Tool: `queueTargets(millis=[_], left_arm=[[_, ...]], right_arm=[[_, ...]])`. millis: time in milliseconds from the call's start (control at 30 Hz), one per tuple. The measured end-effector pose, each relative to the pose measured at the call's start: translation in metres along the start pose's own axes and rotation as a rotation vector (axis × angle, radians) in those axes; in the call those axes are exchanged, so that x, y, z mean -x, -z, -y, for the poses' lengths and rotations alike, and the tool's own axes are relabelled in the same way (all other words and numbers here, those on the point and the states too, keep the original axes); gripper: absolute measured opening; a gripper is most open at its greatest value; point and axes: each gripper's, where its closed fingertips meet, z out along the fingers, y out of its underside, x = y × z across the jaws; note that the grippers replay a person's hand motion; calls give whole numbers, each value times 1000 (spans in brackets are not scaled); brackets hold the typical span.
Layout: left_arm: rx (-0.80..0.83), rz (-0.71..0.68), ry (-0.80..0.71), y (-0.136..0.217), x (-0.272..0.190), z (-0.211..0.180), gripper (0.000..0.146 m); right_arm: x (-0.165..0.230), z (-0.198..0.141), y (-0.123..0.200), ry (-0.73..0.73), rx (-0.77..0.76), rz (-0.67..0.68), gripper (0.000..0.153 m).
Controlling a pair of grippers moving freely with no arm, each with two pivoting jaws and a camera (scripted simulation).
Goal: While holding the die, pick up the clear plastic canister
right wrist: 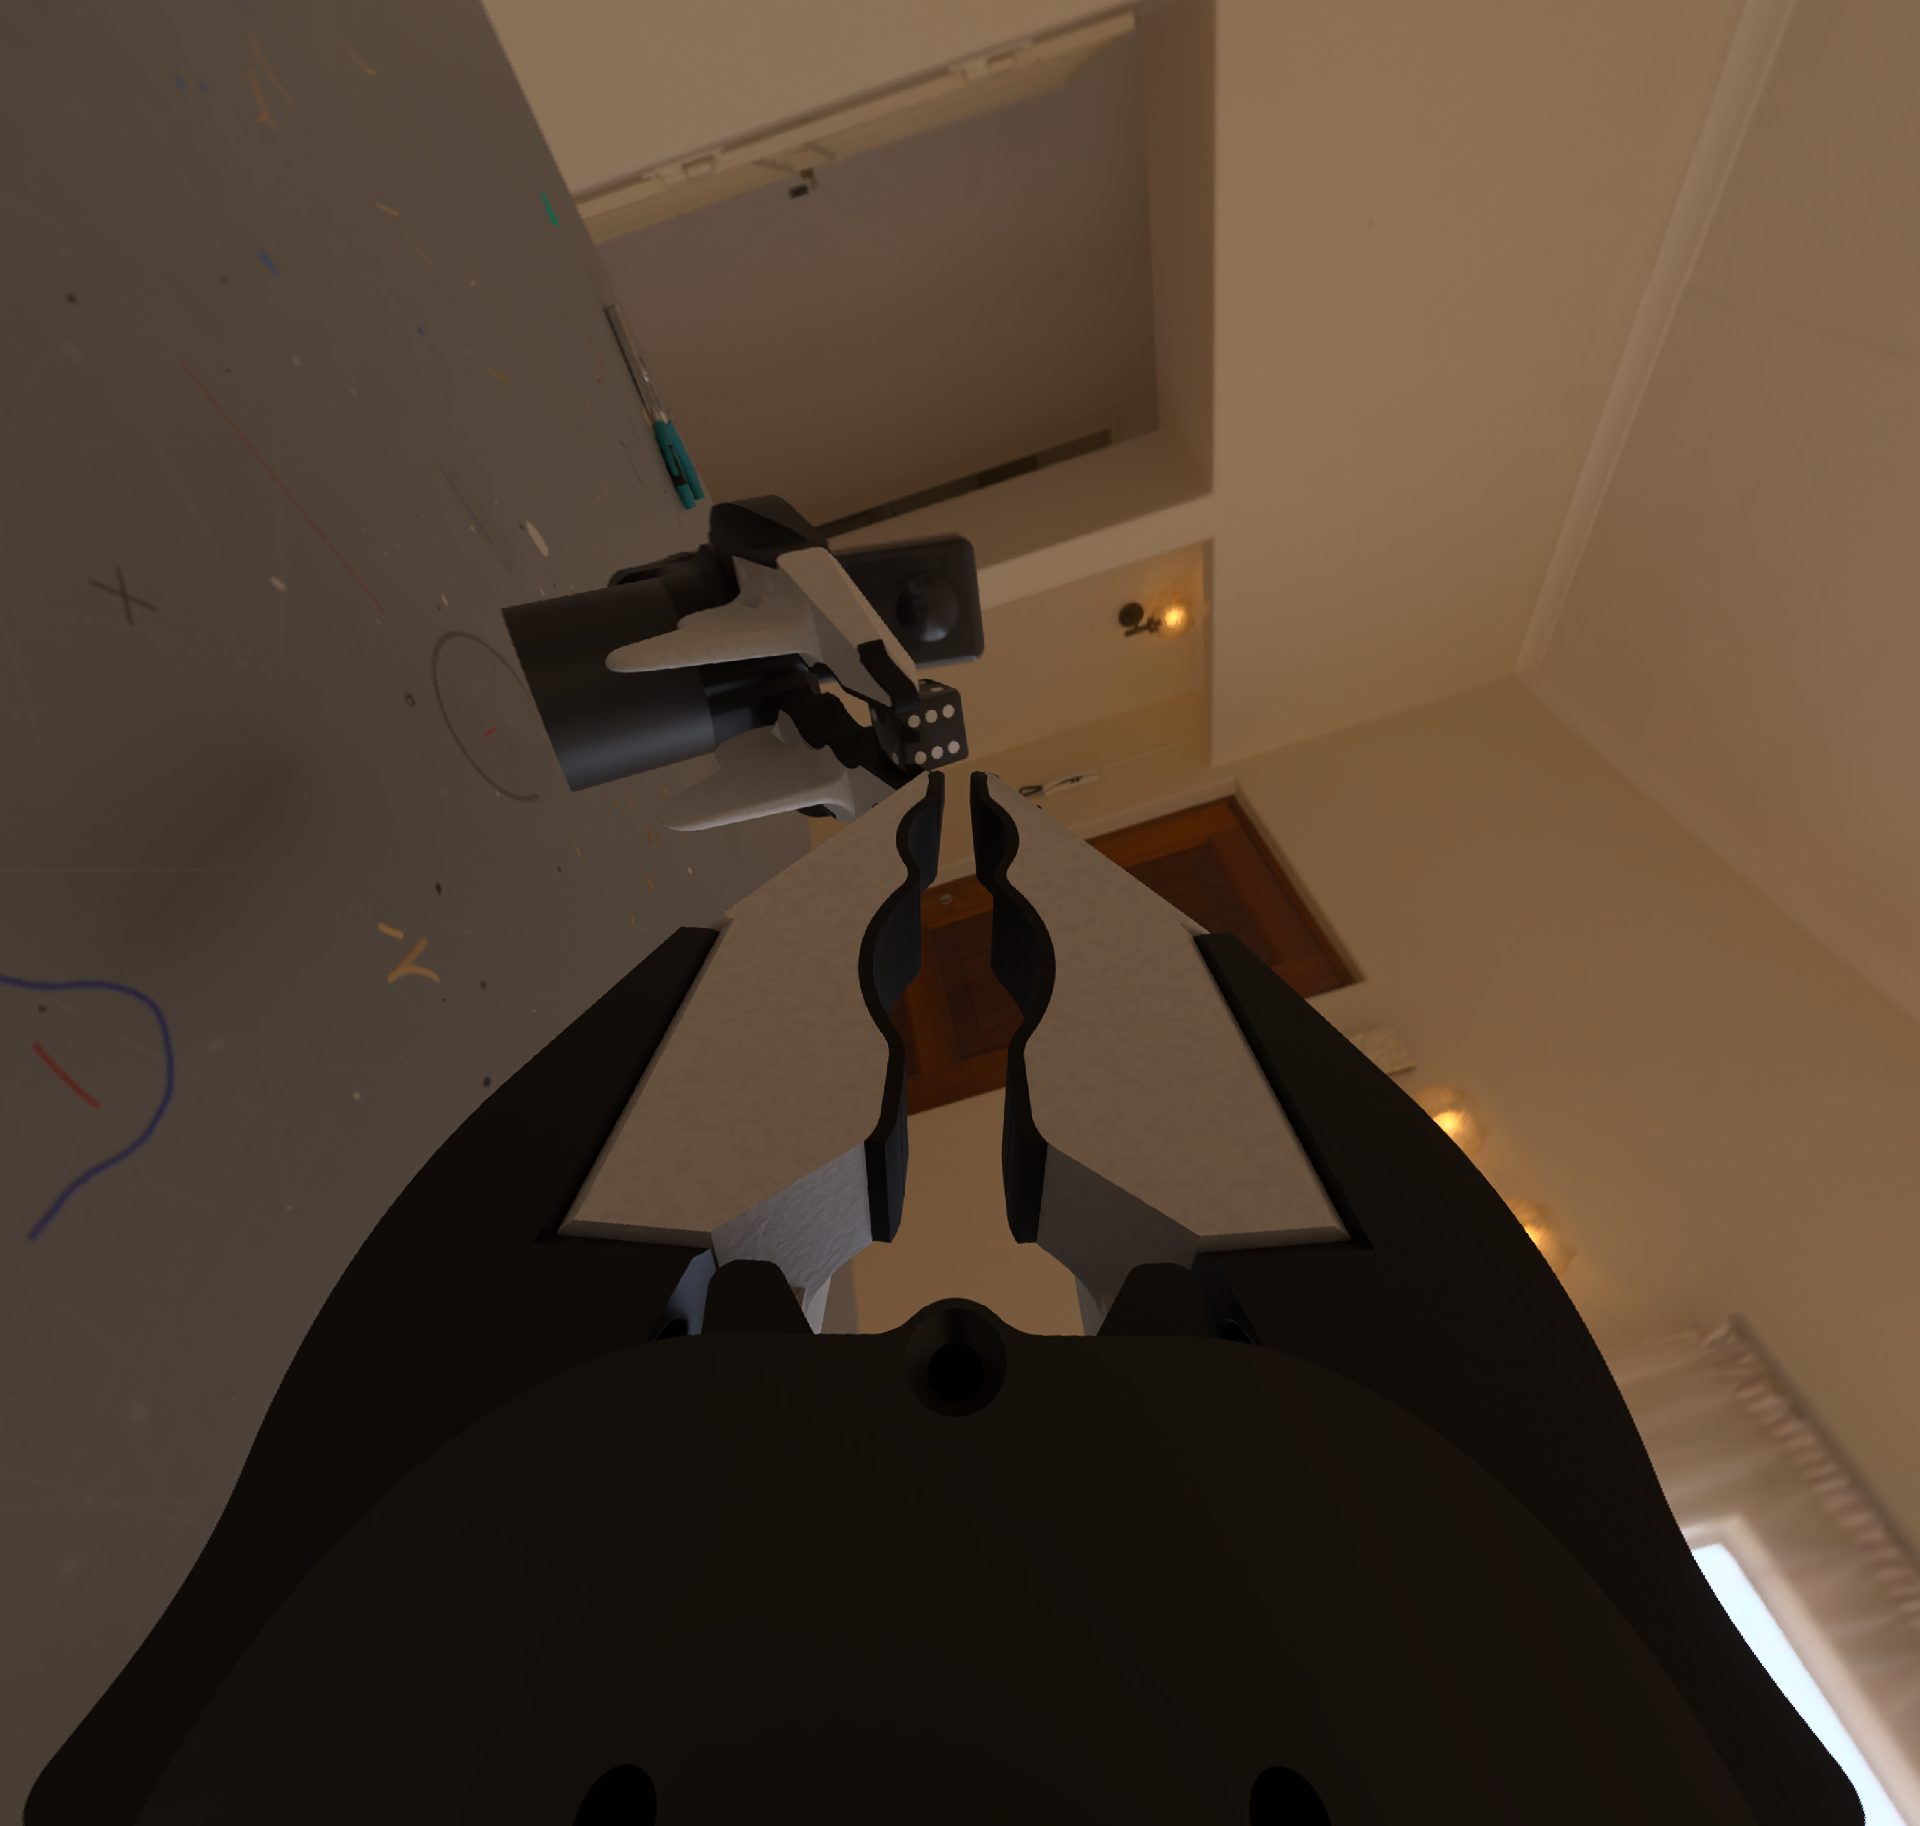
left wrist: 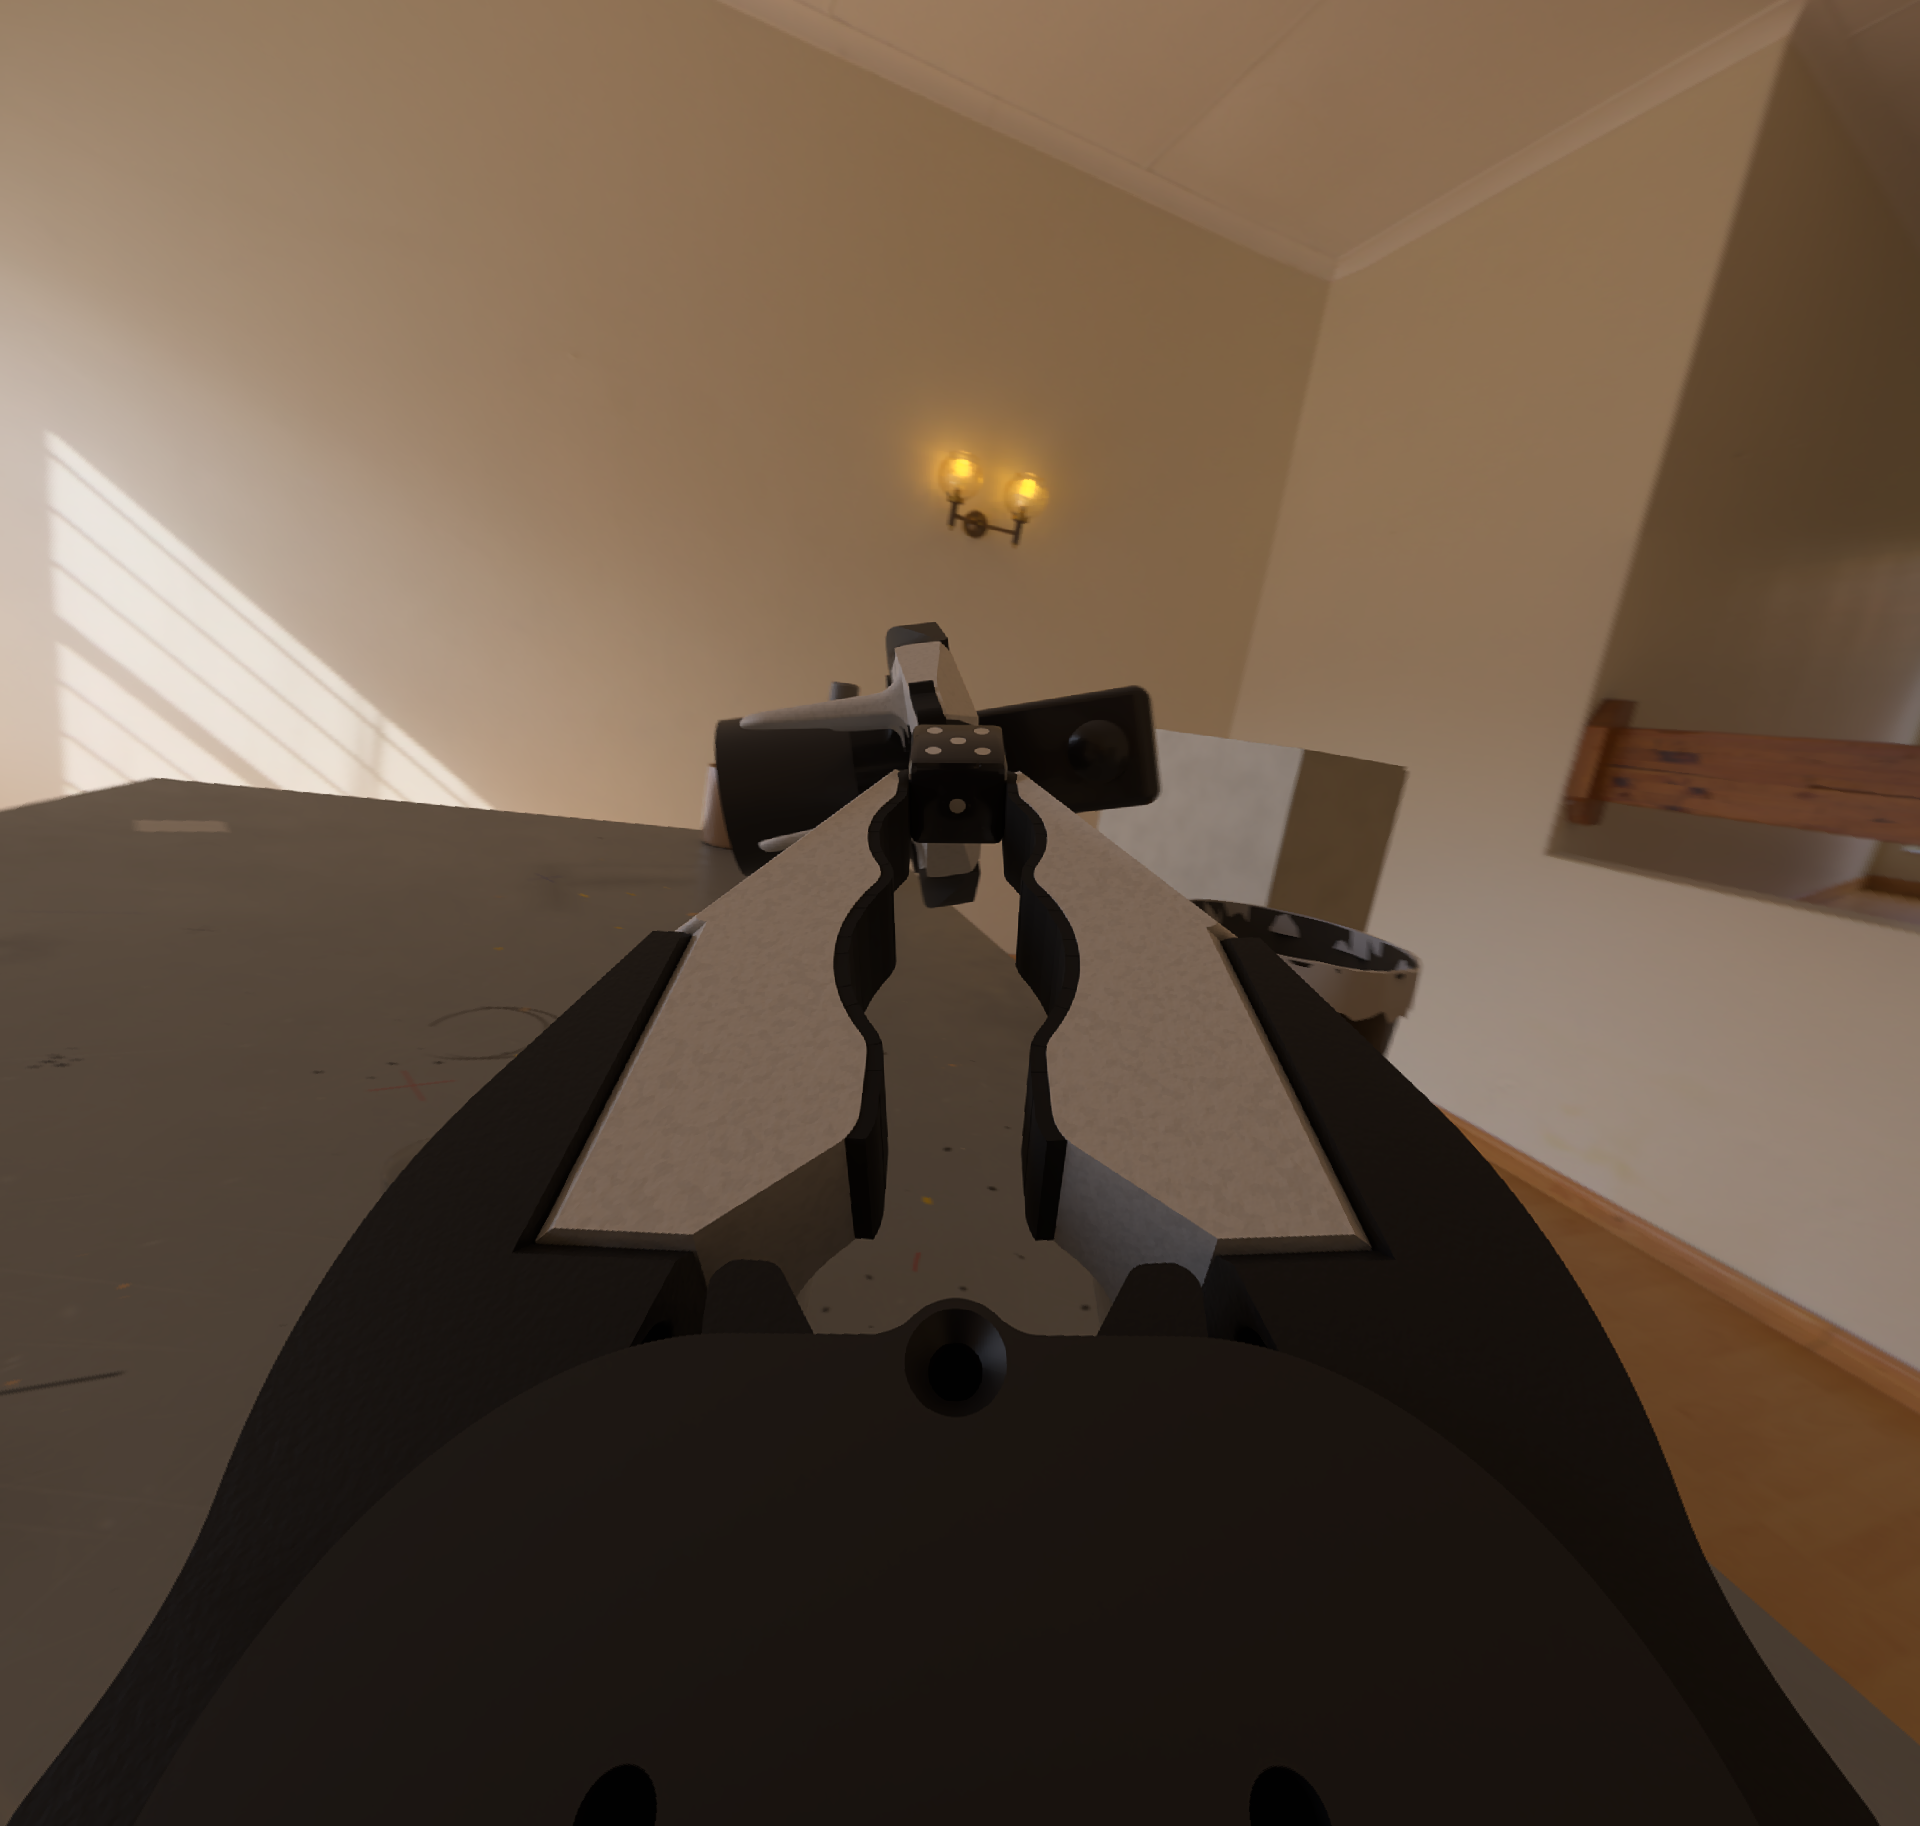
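My left gripper (left wrist: 956, 784) is shut on a black die with white pips (left wrist: 957, 808), held at its fingertips above the dark table (left wrist: 312, 945). The right wrist view shows the same gripper (right wrist: 902, 732) and die (right wrist: 933, 734). My right gripper (right wrist: 957, 787) is nearly closed with nothing between its fingers, its tips just short of the die. It faces the left gripper head-on and rolled on its side (left wrist: 930, 696). I see no clear plastic canister for certain. A pale sliver (left wrist: 713, 802) shows behind the right gripper, too hidden to identify.
A black and white bucket (left wrist: 1325, 955) and a white box (left wrist: 1236, 810) stand beyond the table's right edge. Teal markers (right wrist: 675, 457) lie at the table edge (right wrist: 582, 249). A twin wall lamp (left wrist: 992, 493) glows on the far wall.
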Motion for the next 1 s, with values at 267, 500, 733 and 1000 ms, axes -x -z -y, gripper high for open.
queueTargets(millis=[267,500,733,1000], left_arm=[[134,579,-596,48,46,21,16],[345,719,-782,67,53,-7,16],[325,715,-785,69,53,-11,16],[270,724,-742,81,50,-8,16]], right_arm=[[-28,-92,35,-849,269,-89,31],[97,-159,80,-1406,976,142,90],[120,-187,78,-1274,1363,-102,72],[135,-198,82,-1233,1487,1,46]])
